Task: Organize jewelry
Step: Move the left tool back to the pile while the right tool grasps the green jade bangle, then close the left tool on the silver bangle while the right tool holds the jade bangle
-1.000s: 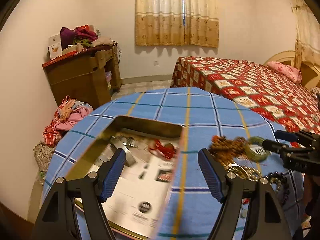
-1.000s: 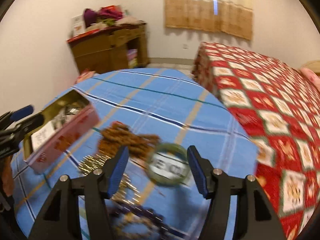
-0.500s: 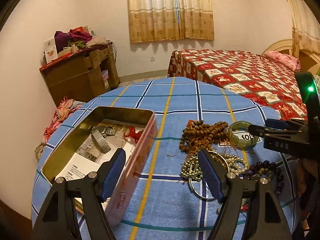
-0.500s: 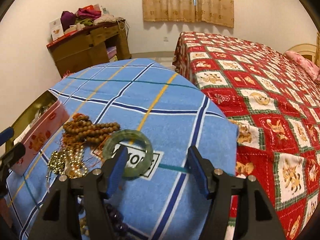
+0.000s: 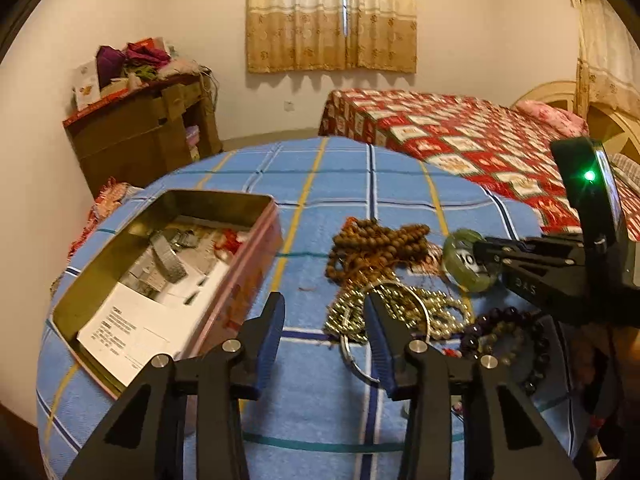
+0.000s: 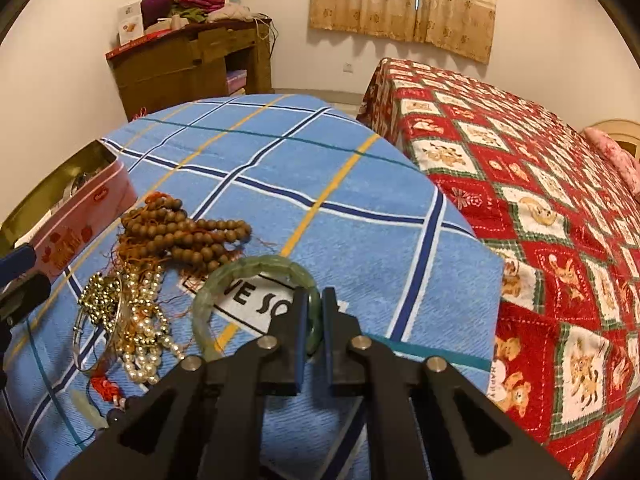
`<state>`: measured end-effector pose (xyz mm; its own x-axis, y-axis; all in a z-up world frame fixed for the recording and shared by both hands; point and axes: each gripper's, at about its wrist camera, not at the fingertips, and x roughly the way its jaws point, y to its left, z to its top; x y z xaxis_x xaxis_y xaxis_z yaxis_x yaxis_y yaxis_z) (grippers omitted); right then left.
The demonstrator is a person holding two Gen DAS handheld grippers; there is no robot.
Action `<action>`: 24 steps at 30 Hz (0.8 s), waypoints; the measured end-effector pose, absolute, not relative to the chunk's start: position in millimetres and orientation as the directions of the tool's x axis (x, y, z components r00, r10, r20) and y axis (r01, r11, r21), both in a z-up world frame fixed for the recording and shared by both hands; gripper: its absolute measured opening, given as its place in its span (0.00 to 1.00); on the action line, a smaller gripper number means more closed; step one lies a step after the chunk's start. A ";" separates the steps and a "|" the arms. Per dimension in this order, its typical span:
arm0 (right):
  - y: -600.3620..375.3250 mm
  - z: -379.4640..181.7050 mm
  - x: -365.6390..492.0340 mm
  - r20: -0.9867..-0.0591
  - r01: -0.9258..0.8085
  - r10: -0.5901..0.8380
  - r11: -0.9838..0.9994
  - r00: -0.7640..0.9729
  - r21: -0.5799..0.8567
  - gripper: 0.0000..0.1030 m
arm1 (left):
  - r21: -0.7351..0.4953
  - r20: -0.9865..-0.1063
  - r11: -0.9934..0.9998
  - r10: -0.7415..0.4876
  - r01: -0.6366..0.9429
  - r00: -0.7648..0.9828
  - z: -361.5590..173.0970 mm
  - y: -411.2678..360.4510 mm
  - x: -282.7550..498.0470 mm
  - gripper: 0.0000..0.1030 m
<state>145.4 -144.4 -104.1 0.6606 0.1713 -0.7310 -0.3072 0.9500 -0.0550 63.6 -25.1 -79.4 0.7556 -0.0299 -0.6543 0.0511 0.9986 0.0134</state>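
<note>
Judging by what lies on the worktop, I am only at the start of sorting. My right gripper has just closed its jaws and now clamps the near rim of the green bangle, which sits at lower centre of the right wrist view, not yet lifted clear as far as I can tell. My left gripper has been closing too; its jaws stand partly apart with nothing between them, hovering at the left edge of the gold bead pile. The open tin, at middle left of the left wrist view, holds papers and a few small pieces, possibly jewelry, though blur hides which. Left out on the cloth: brown wooden beads, pearl strands, a thin metal bangle and dark purple beads.
</note>
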 end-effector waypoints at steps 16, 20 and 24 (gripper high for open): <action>-134.7 -105.6 143.3 -0.731 -0.321 0.133 0.939 0.670 -0.124 0.08 | -0.120 -0.774 0.985 -0.169 0.121 0.610 -104.2 -27.2 79.1 0.20; -132.9 -105.7 142.8 -0.730 -0.321 0.124 0.937 0.672 -0.136 0.08 | -0.141 -0.786 0.982 -0.189 0.126 0.589 -108.6 -26.1 81.1 0.11; -131.5 -105.9 142.5 -0.730 -0.321 0.115 0.935 0.674 -0.149 0.08 | -0.148 -0.785 0.982 -0.190 0.120 0.590 -108.8 -24.5 80.1 0.06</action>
<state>142.5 -131.5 -105.9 0.6736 0.1149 -0.7301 -0.3209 0.9353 -0.1489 80.1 -24.5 -108.8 0.5900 -0.1899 -0.7848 0.1198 0.9818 -0.1476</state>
